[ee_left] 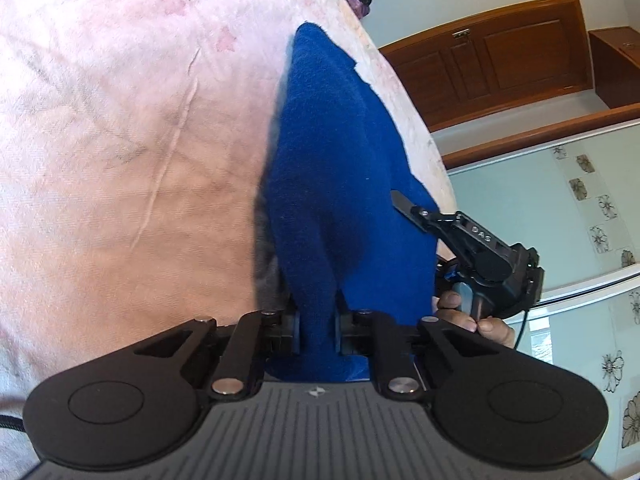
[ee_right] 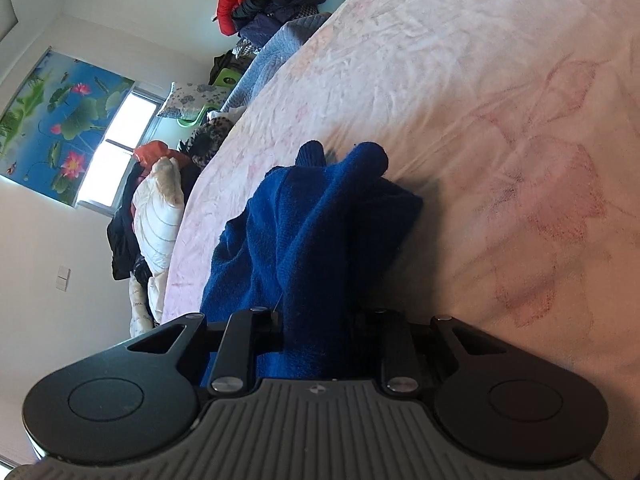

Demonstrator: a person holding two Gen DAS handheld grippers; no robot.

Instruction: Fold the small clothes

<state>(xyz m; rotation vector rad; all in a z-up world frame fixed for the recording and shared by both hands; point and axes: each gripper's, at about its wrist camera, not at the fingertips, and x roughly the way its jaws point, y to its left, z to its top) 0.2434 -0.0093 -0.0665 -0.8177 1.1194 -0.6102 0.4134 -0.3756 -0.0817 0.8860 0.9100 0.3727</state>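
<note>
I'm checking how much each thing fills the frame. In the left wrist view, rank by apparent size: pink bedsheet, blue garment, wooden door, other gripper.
1. pink bedsheet
2. blue garment
3. wooden door
4. right gripper

The last two are close, and the gripper's nearness inflates it.

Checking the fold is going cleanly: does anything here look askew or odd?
The blue garment is bunched and rumpled, not flat, on the pink bedsheet, pinched by both the left gripper and right gripper. No damage shows.

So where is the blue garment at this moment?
The blue garment is pinched in both tongs, left and right, lifted over the pink bedsheet near the bed's edge.
</note>
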